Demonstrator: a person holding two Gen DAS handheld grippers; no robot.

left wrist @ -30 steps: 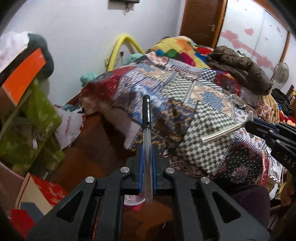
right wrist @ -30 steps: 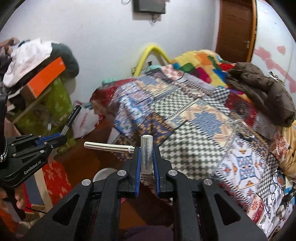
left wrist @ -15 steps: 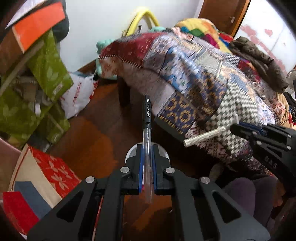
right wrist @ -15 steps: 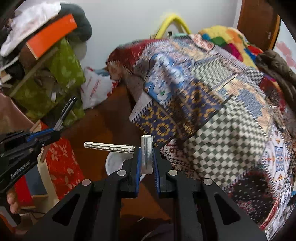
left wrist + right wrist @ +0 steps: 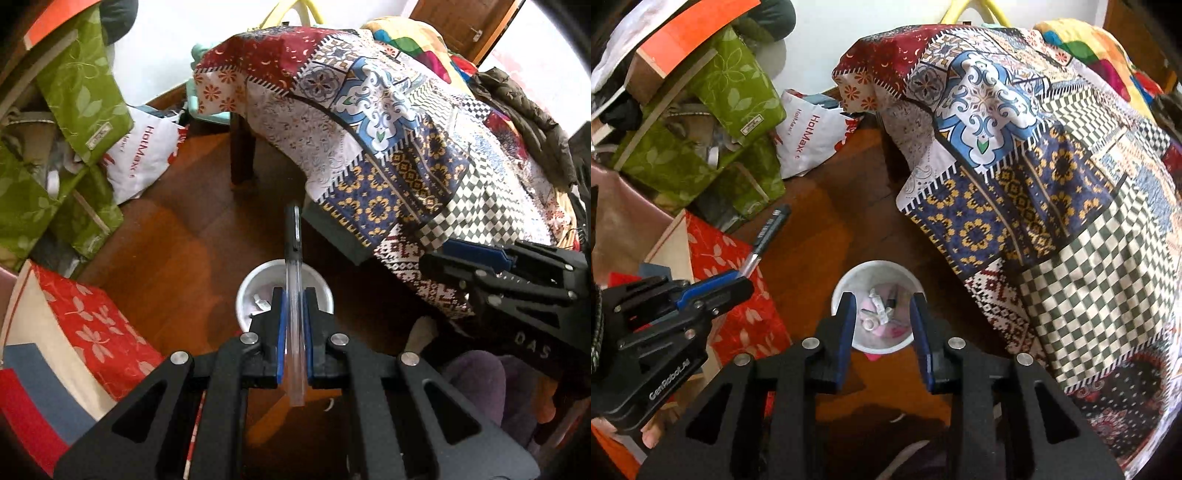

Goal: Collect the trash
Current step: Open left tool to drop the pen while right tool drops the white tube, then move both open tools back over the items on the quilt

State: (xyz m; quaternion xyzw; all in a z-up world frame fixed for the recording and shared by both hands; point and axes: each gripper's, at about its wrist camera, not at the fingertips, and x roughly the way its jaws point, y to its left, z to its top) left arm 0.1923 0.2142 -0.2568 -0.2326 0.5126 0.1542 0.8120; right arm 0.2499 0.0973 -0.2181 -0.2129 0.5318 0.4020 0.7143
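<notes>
A reddish-brown wooden floor [image 5: 827, 229] is seen across the middle. From twelve to four o'clock a bed is draped with a patchwork quilt [image 5: 1034, 155]. A white wall [image 5: 162, 48] is seen at twelve, a wooden door [image 5: 458, 22] at one. Green leaf-printed bags [image 5: 713, 140] are piled at ten o'clock, beside a white plastic bag [image 5: 812, 136].

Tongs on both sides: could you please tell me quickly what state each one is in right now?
Left tongs: closed on the pen.
Right tongs: open and empty, having just been opening above the white bin.
</notes>
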